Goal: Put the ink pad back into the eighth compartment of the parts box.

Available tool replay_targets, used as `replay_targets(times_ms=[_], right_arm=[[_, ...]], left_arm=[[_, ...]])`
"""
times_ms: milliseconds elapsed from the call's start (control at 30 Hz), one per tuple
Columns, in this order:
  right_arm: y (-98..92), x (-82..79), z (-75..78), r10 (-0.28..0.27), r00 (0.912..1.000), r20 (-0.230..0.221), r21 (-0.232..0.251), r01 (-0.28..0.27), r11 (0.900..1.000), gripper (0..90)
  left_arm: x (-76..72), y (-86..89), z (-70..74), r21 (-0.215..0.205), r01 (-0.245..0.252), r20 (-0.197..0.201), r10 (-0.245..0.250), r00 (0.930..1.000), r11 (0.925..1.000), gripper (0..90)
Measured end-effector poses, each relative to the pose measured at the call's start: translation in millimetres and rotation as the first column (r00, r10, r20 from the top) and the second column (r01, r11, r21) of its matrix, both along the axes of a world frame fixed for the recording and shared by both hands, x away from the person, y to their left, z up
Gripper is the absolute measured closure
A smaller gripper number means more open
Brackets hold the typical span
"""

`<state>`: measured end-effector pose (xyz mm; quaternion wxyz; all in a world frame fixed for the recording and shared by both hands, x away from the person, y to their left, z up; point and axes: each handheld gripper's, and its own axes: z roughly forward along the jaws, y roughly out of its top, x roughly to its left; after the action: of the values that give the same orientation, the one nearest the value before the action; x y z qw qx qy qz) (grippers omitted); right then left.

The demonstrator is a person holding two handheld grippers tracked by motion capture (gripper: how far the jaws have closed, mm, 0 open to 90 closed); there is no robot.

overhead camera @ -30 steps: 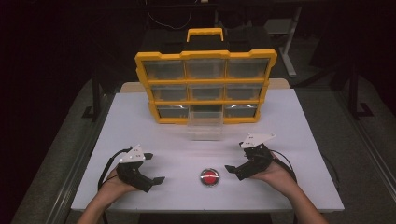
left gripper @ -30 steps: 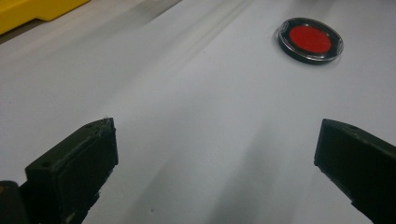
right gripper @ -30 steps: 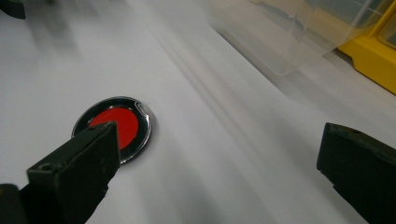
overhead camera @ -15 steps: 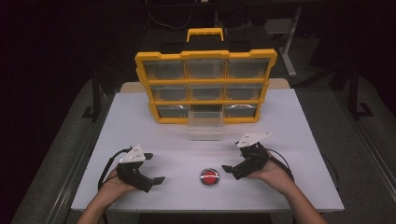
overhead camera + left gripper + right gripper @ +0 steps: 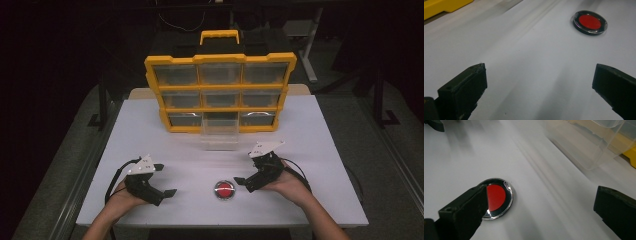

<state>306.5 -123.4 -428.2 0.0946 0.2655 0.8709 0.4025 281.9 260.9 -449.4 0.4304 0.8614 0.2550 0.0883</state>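
Lying flat on the white table [image 5: 150,130], a round red disc [image 5: 224,189] sits between two open, empty claws: right claw [image 5: 248,176] just beside it, left claw [image 5: 164,180] farther. Behind stand a clear drawer [image 5: 219,136] and yellow organizer [image 5: 220,92].

High view looks down over the table [image 5: 150,125]; both gripper views skim it closely, sharing the red disc [image 5: 224,189].

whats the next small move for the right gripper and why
Probably shift the right gripper sideways to centre the red disc between its jaws, then lower. The jaws stand wide open, but the disc lies flat on the table, half behind one jaw, not in the gap.
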Motion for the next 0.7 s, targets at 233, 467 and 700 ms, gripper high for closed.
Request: replay_targets(times_ms=[233,467,700], right_arm=[[6.1,0.8,0.2,0.012,0.9998,-0.014,-0.016,-0.012,1.000,0.0],[14.1,2.4,0.5,0.027,0.9995,-0.015,-0.024,-0.027,0.999,0.0],[19.9,2.9,0.4,0.056,0.9984,-0.007,-0.014,-0.056,0.998,0.0]], left_arm=[[0.4,-0.9,-0.3,-0.006,0.001,0.003,-0.001,1.0000,1.0000,0.0],[1.6,-1.6,-1.6,0.004,0.001,0.005,-0.001,1.0000,1.0000,0.0],[1.5,-2.6,-2.9,0.015,0.000,0.016,-0.001,0.9999,0.9999,0.0]])
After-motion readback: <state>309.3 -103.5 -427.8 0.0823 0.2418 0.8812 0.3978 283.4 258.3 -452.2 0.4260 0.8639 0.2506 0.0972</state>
